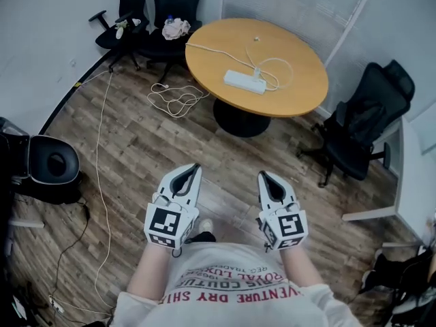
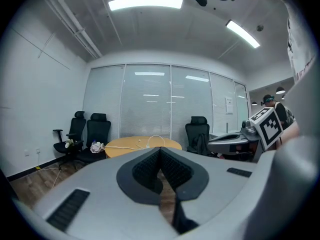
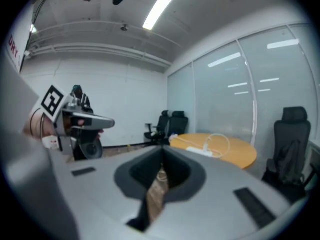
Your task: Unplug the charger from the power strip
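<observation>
A white power strip (image 1: 244, 82) lies on the round wooden table (image 1: 293, 50) across the room. A white charger (image 1: 257, 72) is plugged into it, and its thin cable loops over the tabletop. Both grippers are held low in front of the person, well short of the table and over the wooden floor. My left gripper (image 1: 196, 167) is shut with nothing between its jaws, and so is my right gripper (image 1: 262, 175). In the right gripper view the power strip (image 3: 205, 152) shows far ahead on the table (image 3: 235, 154), beyond the closed jaws. The left gripper view shows the table (image 2: 125, 145) far off too.
Two black office chairs (image 1: 146, 12) stand behind the table at the left, one with a cloth bundle (image 1: 176, 28) on it. Another black chair (image 1: 361, 135) stands to the table's right. A coiled white cable (image 1: 178, 101) lies on the floor. A black round device (image 1: 51, 165) sits at the left.
</observation>
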The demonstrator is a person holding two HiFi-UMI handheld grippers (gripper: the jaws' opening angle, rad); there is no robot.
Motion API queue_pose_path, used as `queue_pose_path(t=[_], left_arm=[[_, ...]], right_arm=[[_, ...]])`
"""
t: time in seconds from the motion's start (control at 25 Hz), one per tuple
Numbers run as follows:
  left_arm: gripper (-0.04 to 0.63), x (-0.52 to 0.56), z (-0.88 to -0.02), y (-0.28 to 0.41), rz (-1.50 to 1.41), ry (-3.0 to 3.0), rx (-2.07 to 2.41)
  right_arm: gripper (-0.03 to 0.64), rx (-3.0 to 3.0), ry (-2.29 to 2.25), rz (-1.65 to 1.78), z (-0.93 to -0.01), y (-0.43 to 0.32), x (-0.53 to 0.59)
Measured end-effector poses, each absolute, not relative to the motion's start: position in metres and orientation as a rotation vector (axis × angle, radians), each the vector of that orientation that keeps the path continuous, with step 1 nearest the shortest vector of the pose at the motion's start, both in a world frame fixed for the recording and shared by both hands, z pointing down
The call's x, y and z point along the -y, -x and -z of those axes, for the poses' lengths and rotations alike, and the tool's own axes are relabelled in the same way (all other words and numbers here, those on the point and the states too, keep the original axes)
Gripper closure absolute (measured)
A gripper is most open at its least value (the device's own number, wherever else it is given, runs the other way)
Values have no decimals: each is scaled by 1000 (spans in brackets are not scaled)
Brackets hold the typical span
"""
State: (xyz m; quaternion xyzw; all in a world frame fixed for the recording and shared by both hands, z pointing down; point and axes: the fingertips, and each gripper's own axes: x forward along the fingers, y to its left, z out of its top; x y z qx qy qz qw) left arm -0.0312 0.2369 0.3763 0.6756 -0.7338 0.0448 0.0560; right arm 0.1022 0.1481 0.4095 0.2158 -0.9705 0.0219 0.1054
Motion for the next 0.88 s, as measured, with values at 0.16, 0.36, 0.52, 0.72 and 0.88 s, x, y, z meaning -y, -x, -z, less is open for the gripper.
queue_pose_path(t=[0.16, 0.36, 0.52, 0.72, 0.88], left_arm=[[563, -228, -378, 68, -148, -2070, 2188], [563, -211, -394, 93, -129, -2054, 2149], [562, -190, -409, 107, -145, -2036, 2128], [563, -150, -415, 125, -172, -2034, 2140], [562, -99, -416, 147, -189, -2024, 2165]], right_arm=[[588, 2830, -631, -27, -409, -57, -146], [588, 2805, -566, 85, -416, -20, -140], [588, 2798, -556, 60, -427, -2, -119], [588, 2817, -543, 28, -437, 19, -75], [588, 2835, -549, -10, -441, 40, -17]])
